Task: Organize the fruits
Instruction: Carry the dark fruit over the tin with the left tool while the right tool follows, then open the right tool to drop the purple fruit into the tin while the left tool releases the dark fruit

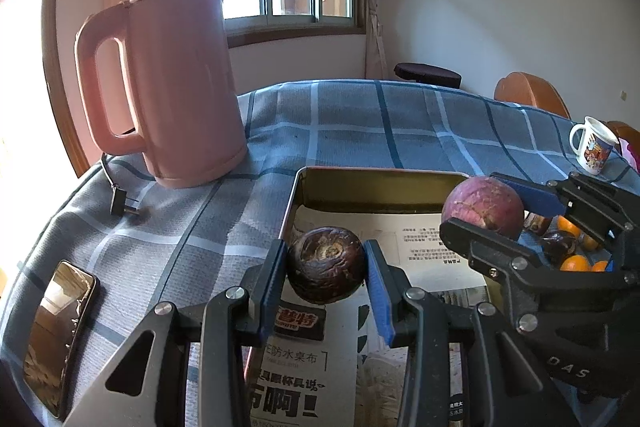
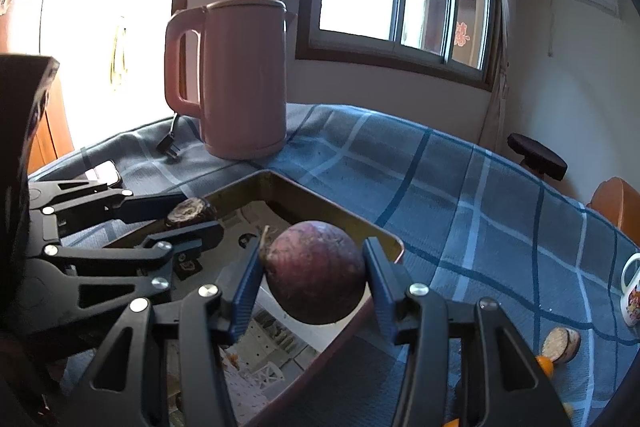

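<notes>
My left gripper (image 1: 326,267) is shut on a dark brown wrinkled fruit (image 1: 325,264) and holds it above the near left part of a metal tray (image 1: 380,174) lined with printed paper. My right gripper (image 2: 314,273) is shut on a round purple fruit (image 2: 316,271) and holds it over the tray's (image 2: 280,183) right side. In the left wrist view the right gripper (image 1: 520,211) and the purple fruit (image 1: 482,205) show at the right. In the right wrist view the left gripper (image 2: 188,215) and the dark fruit (image 2: 190,211) show at the left.
A pink kettle (image 1: 176,83) stands left of the tray with its plug (image 1: 122,205) on the blue checked cloth. A phone (image 1: 60,339) lies near left. A mug (image 1: 592,145) stands far right. Small oranges (image 1: 576,261) and dark fruits (image 2: 562,345) lie right of the tray.
</notes>
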`<state>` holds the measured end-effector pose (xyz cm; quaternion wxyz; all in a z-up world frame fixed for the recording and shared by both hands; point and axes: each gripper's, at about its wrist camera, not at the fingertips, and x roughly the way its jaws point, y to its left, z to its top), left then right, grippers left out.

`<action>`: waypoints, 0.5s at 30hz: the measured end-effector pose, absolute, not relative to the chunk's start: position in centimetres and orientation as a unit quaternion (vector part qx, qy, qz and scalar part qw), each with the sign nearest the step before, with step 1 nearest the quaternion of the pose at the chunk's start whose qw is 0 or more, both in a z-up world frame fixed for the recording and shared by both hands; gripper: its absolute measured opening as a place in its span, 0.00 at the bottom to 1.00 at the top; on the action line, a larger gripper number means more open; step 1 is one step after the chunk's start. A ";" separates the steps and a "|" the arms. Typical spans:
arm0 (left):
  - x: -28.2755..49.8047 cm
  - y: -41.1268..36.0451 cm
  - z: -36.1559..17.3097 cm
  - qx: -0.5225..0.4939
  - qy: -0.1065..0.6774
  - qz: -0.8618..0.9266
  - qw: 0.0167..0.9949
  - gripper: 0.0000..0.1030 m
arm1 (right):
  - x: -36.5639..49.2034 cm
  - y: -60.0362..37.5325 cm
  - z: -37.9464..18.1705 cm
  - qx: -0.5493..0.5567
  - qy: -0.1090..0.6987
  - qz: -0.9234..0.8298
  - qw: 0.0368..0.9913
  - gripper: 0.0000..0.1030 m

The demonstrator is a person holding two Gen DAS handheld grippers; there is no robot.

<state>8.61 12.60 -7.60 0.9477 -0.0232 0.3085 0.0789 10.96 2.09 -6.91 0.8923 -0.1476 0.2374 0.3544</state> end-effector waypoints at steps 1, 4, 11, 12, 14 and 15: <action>8.7 12.6 -7.7 -0.023 0.310 0.078 0.947 0.40 | 11.1 2.1 -7.0 -0.148 0.241 0.353 0.892 0.51; 8.9 12.8 -7.8 -0.026 0.316 0.078 0.945 0.40 | 11.2 2.3 -7.2 -0.149 0.247 0.354 0.890 0.51; 9.0 12.9 -7.9 -0.028 0.318 0.077 0.944 0.40 | 11.3 2.4 -7.3 -0.153 0.254 0.355 0.887 0.51; 9.0 12.9 -7.9 -0.028 0.318 0.077 0.944 0.40 | 11.3 2.5 -7.3 -0.154 0.255 0.355 0.886 0.51; 9.0 12.9 -7.9 -0.028 0.317 0.077 0.945 0.40 | 11.3 2.5 -7.3 -0.154 0.254 0.354 0.887 0.51; 9.0 12.9 -7.9 -0.028 0.317 0.077 0.945 0.40 | 11.3 2.5 -7.3 -0.155 0.252 0.353 0.888 0.51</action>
